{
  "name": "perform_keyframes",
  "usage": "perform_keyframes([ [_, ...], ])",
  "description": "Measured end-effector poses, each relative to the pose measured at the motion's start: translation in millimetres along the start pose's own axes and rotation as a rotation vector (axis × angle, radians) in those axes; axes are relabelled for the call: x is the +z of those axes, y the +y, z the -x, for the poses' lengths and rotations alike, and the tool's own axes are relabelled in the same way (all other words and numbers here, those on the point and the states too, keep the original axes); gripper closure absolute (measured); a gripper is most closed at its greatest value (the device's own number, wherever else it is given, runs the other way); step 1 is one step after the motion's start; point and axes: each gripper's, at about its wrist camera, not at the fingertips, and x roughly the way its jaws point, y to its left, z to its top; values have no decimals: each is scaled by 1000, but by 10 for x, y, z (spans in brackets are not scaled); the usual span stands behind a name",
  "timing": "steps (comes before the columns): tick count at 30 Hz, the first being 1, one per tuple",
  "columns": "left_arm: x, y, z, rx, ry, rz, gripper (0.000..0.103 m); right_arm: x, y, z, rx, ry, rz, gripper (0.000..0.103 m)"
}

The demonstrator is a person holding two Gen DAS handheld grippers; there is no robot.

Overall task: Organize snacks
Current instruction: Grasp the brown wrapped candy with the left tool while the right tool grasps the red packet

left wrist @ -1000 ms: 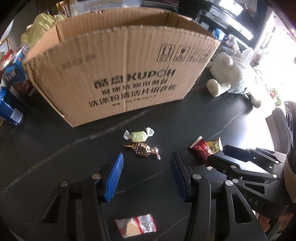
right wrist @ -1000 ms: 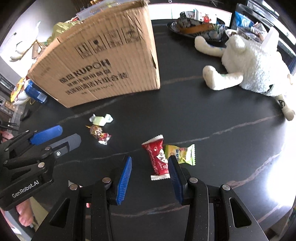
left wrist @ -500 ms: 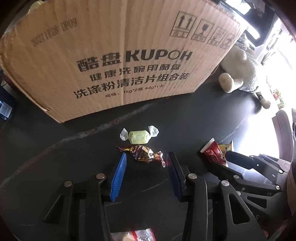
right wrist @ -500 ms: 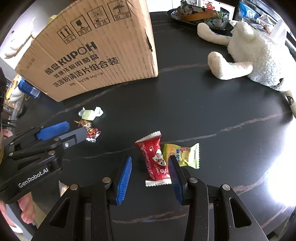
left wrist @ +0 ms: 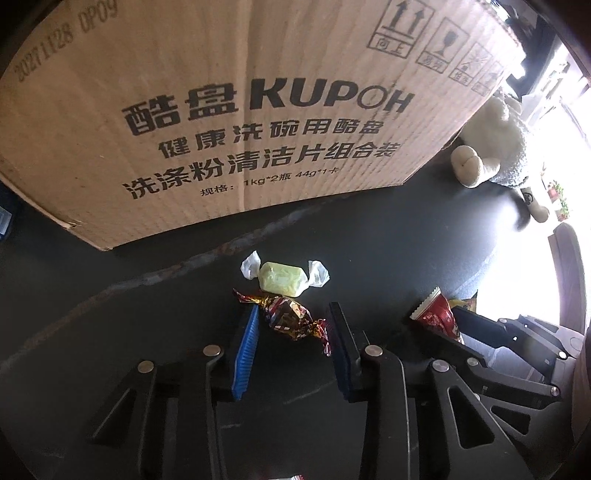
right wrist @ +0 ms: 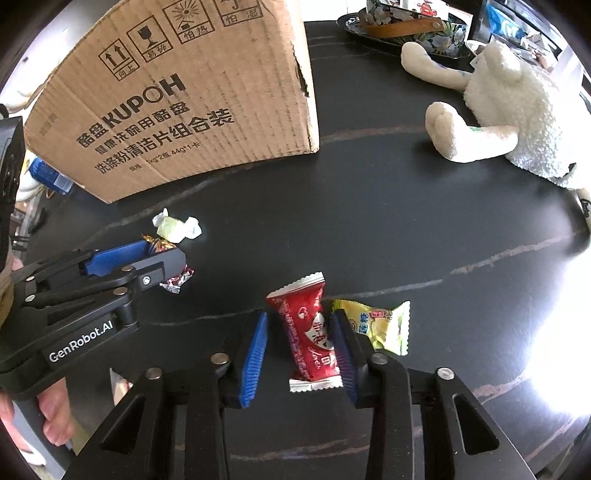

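Note:
A foil-wrapped brown and gold candy [left wrist: 290,319] lies on the black table between the fingers of my open left gripper [left wrist: 293,317], not clamped. A pale yellow candy [left wrist: 282,278] lies just beyond it. My right gripper [right wrist: 299,328] is open around a red snack packet [right wrist: 310,334]; its right finger touches the packet's edge. A yellow snack packet [right wrist: 380,325] lies right beside it. The left gripper [right wrist: 162,254] and the two candies also show in the right wrist view.
A large KUPOH cardboard box [left wrist: 240,110] stands close behind the candies. A white plush toy [right wrist: 509,118] lies at the right. A patterned dish [right wrist: 406,33] sits at the back. A small packet [right wrist: 118,380] lies under the left gripper.
Both grippers moved forward and down. The left now straddles the foil candy and the right straddles the red packet. Both jaws have narrowed somewhat.

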Motion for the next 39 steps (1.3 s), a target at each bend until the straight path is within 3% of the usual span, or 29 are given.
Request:
perform_keyframes([
  [6,-1,32,-20,-1,1,-9,73,19,12,-45,6,0,-12,77],
  [20,-137,-69,109,-5,-16,-51,75,138,39,85,19,-22,-40,79],
  [27,-200,-69,371,-14,-52,-67,75,134,199,225,20,-56,-37,79],
  [39,-294,-123,1022,-22,-182,-112,75,-6,314,850,21,-188,-11,79],
])
